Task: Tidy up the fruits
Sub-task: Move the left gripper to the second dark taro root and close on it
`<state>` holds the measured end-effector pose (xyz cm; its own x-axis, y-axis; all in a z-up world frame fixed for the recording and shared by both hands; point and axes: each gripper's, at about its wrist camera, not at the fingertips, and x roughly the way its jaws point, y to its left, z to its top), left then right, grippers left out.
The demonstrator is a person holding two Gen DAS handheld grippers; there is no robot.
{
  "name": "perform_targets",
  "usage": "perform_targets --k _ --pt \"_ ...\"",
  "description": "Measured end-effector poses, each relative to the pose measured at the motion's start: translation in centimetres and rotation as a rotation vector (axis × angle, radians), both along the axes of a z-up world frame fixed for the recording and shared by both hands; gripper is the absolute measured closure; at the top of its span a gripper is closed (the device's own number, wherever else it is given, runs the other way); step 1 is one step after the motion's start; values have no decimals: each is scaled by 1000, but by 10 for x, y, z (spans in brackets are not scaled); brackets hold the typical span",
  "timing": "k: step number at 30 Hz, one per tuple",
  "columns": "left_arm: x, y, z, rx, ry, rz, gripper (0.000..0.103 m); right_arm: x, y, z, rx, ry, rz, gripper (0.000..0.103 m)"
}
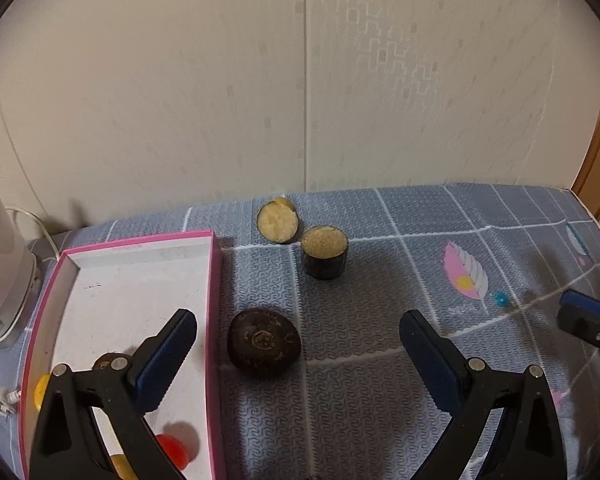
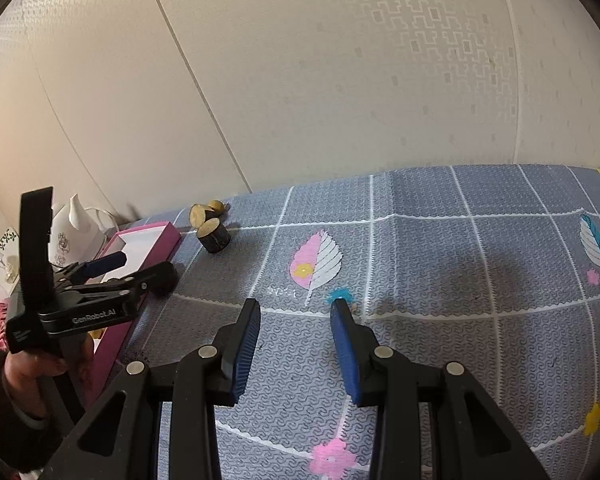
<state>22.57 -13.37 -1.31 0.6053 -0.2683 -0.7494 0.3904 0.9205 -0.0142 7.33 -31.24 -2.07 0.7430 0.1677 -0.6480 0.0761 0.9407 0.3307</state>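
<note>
Jaws wide, our left gripper hangs above the dark round fruit; right gripper half-spread, empty.

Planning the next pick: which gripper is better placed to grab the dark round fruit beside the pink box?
Left. The left gripper is open with the dark round fruit between its fingers, beside the pink box. The right gripper hovers over bare cloth, farther away.
</note>
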Motion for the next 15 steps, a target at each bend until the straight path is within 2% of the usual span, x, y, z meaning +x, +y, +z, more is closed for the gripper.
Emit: perform_targets --k 5,12,13,15 --pt "3 5 -2 -4 7 -6 3 1 -8 -1 30 5 -17 66" --pt "13 -2 -3 48 2 -38 6 1 -8 -3 38 15 -19 66" --pt "15 -6 -4 60 -2 -48 7 1 -8 -2 38 14 -15 66" --pt "21 -15 -6 96 3 -81 17 1 -8 -1 34 11 -17 66"
